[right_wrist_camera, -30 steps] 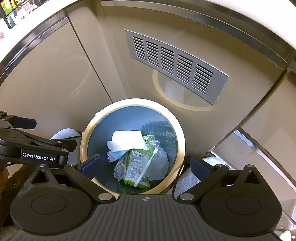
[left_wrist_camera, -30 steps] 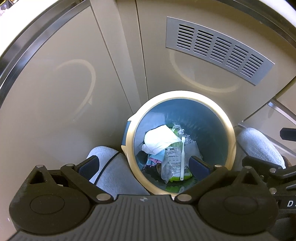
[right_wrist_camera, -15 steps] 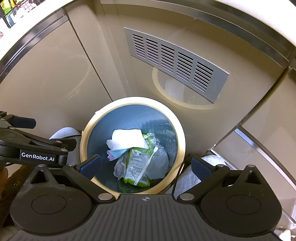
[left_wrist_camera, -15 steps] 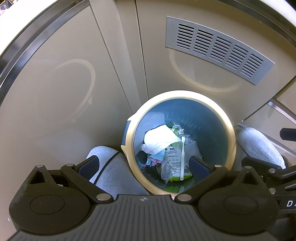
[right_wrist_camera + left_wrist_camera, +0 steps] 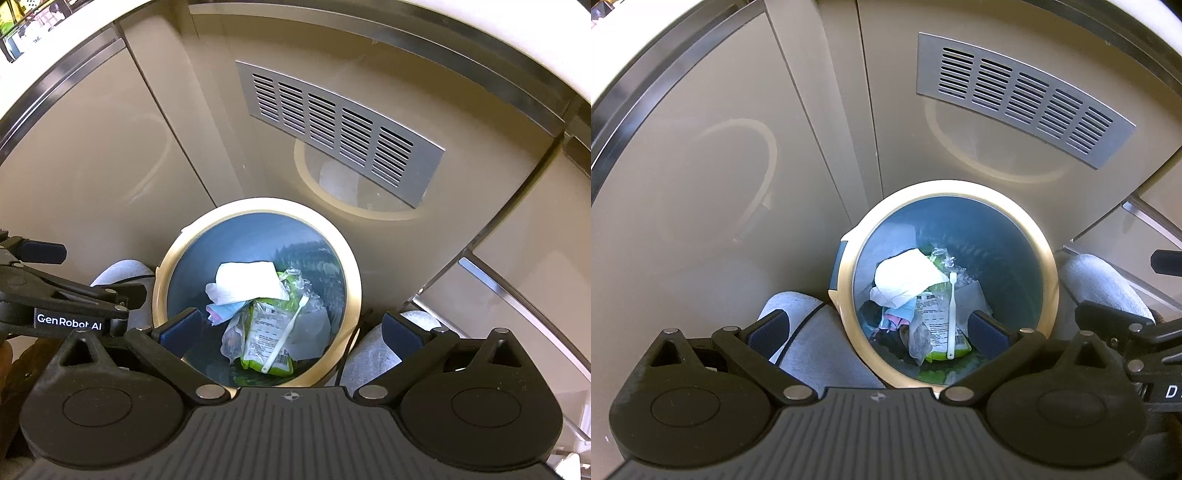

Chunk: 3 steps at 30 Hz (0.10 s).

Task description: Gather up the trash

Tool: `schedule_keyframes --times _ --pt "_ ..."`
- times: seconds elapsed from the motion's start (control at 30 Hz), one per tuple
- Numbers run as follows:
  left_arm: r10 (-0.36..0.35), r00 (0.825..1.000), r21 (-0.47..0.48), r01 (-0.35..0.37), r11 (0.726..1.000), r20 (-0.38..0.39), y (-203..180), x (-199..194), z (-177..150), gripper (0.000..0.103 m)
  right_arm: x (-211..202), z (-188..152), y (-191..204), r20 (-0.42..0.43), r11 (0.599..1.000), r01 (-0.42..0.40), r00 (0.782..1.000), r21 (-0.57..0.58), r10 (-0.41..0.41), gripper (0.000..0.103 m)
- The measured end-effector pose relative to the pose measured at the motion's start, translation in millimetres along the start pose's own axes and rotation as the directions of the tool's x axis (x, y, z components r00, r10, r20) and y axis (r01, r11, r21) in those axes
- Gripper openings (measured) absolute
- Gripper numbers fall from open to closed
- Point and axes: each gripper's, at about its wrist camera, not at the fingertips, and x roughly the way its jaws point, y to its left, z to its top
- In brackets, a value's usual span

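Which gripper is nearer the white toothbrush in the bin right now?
Hard to call; roughly even. The left gripper and right gripper both hover open above the bin, neither reaching in to the toothbrush.

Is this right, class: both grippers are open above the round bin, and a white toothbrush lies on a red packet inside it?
Not quite. The toothbrush lies on a green packet, not red, as the right wrist view shows. The rest stands.
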Motion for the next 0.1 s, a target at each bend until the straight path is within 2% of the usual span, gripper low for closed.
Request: schedule_keyframes --times 0.1 --pt "0.001 1.0 0.003 -0.001 1.0 0.01 -1.3 -0.5 -0.6 0.103 2.2 0.6 -0.3 -0.01 1.0 -0.001 1.0 0.0 0.001 0.103"
